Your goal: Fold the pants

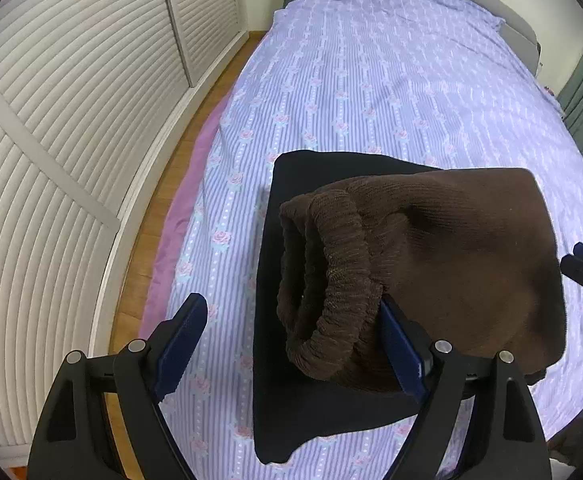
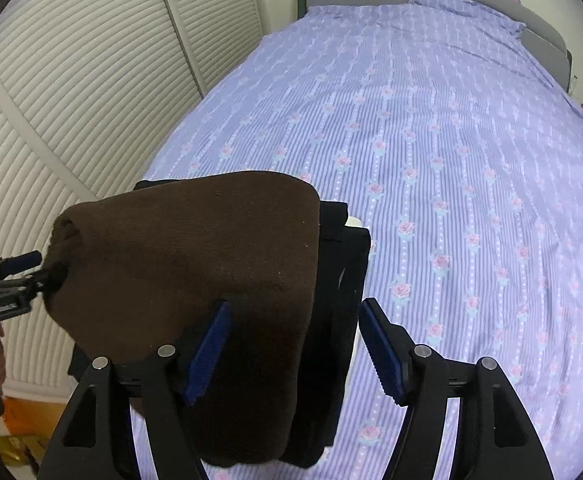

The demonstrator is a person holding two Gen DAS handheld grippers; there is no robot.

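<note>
Your left gripper (image 1: 293,336) is spread wide, its right finger touching the ribbed waistband of the folded brown pants (image 1: 443,264), which lie on black clothing (image 1: 311,412) on the bed (image 1: 371,100). Your right gripper (image 2: 295,346) gapes over their right edge.

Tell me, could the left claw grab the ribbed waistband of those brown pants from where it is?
Probably yes. The left claw is open, and the ribbed waistband of the brown pants lies right between its fingers with nothing covering it; one finger seems already against the fabric.
</note>
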